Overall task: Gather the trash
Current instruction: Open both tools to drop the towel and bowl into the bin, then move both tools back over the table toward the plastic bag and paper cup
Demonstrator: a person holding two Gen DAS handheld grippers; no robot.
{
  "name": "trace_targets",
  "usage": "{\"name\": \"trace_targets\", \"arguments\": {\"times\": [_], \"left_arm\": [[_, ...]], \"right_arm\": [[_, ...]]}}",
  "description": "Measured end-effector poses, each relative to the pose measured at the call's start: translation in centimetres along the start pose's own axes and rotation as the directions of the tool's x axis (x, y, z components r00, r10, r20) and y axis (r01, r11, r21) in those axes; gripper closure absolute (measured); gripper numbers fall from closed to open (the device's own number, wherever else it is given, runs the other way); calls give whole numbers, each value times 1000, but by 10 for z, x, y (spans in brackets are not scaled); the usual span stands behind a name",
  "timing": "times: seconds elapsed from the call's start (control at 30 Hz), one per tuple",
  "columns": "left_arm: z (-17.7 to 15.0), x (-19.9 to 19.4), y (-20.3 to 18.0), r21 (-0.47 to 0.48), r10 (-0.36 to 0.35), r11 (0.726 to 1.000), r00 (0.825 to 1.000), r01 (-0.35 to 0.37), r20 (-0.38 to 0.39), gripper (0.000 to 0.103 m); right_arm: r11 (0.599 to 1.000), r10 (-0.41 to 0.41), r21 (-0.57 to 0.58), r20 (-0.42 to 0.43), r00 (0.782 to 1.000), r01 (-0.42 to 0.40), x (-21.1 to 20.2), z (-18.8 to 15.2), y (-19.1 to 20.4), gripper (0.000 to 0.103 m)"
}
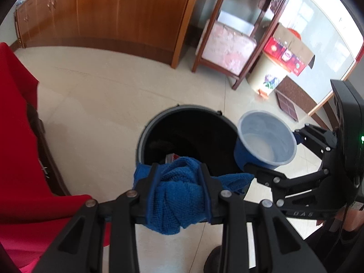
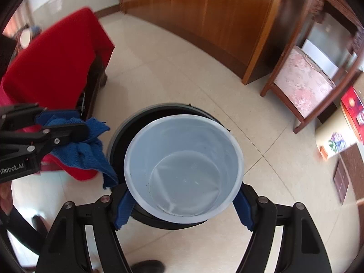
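Note:
My left gripper (image 1: 179, 182) is shut on a crumpled blue cloth (image 1: 177, 195), held at the near rim of a black trash bin (image 1: 182, 122) on the floor. Some trash shows inside the bin (image 1: 170, 158). My right gripper (image 2: 182, 207) is shut on a blue cup with a pale inside (image 2: 184, 170), held over the bin's mouth (image 2: 118, 132). The cup looks empty. In the left wrist view the cup (image 1: 266, 138) sits at the bin's right rim. In the right wrist view the cloth (image 2: 91, 150) hangs at the bin's left side.
A table with a red cover (image 1: 16, 136) stands to the left. Wooden cabinets (image 1: 102, 11) line the back wall. A wooden chair with a floral cushion (image 1: 227, 45), a pale bin under a red carton (image 1: 284, 54) and a brown mat (image 1: 293, 93) stand at the right.

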State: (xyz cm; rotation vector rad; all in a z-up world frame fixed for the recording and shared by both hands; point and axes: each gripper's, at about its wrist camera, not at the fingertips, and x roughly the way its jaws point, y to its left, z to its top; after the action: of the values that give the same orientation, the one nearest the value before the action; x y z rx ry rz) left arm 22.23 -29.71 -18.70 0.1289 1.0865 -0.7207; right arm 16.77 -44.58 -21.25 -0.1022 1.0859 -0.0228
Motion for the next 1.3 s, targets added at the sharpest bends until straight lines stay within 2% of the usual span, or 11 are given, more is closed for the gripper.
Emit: {"name": "trace_targets", "arguments": {"times": [0.1, 0.17, 0.2, 0.23, 0.3, 0.33, 0.37, 0.5, 0.73, 0.93, 1.3], "left_arm": [[2, 13, 2, -6, -18, 1000, 1000, 17, -21, 68], [4, 26, 4, -20, -67, 998, 997, 66, -47, 65], [4, 30, 7, -30, -86, 996, 995, 84, -57, 57], [4, 35, 11, -44, -75, 996, 995, 72, -64, 42], [3, 32, 20, -63, -44, 997, 998, 42, -45, 27], [3, 30, 23, -67, -28, 997, 999, 26, -37, 25], [3, 27, 27, -67, 7, 998, 999, -9, -33, 24], [-1, 11, 36, -67, 116, 991, 993, -117, -10, 3], [-6, -25, 39, -62, 217, 975, 975, -213, 52, 2], [-14, -46, 37, -58, 244, 969, 968, -241, 60, 2], [-13, -97, 23, -40, 260, 966, 955, -257, 144, 2]], "right_arm": [[999, 20, -46, -38, 999, -21, 23, -2, -2, 27], [996, 22, -86, -66, 998, -28, 37, -2, 0, 27], [993, 24, -115, -82, 996, -34, 43, -2, 2, 26], [990, 24, -138, -97, 995, -37, 48, -3, 5, 26], [986, 10, -162, -141, 990, -33, 64, -5, 6, 23], [986, 3, -161, -158, 987, -29, 70, -7, 4, 6], [987, -14, -162, -166, 986, -14, 73, -10, 3, 0], [991, -24, -136, -178, 984, 0, 76, -11, -4, 0], [1000, -15, 3, -130, 991, 16, 56, -1, -17, 0], [994, -13, 104, -95, 995, 23, 34, 4, -18, 0], [965, 9, 260, -2, 1000, -8, -18, 8, -14, 0]]}}
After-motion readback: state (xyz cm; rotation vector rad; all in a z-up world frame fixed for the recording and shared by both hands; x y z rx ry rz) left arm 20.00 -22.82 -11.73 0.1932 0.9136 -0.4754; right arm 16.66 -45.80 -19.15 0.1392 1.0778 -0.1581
